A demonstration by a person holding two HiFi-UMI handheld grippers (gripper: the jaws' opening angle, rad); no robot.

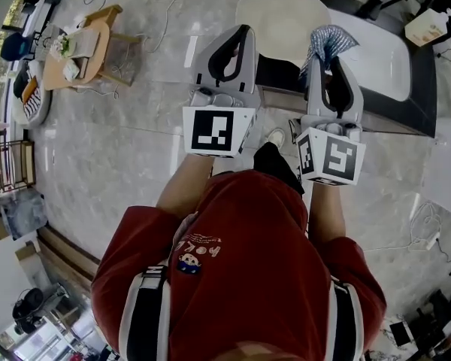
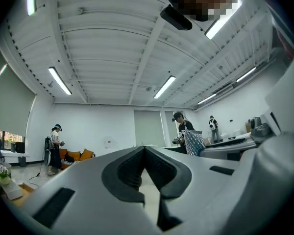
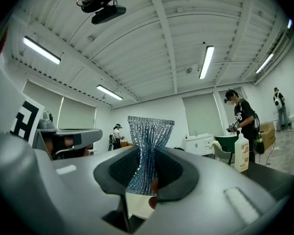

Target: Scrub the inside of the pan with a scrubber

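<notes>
The right tool (image 3: 146, 156) is clamped on the glittery scrubber (image 3: 150, 131), held up ready to scrub. The left tool (image 2: 144, 153) is closed and empty. What seems to be the pale pan (image 1: 282, 13) waits at 12 o'clock.

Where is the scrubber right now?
The scrubber is pinched by the right gripper, fanning out past its jaws, at upper right in the head view; the left gripper beside it is shut and empty.

There are two grey hand-held tools, the left tool (image 1: 242, 36) and the right tool (image 1: 322, 57), each bearing one black-and-white marker cube (image 1: 216, 130) (image 1: 332, 156). One glittery silver-blue mesh scrubber (image 1: 328, 42) shows, one cream plastic bottle (image 3: 241, 155), and three other people (image 2: 55, 148) (image 2: 183, 126) (image 2: 213, 129).
</notes>
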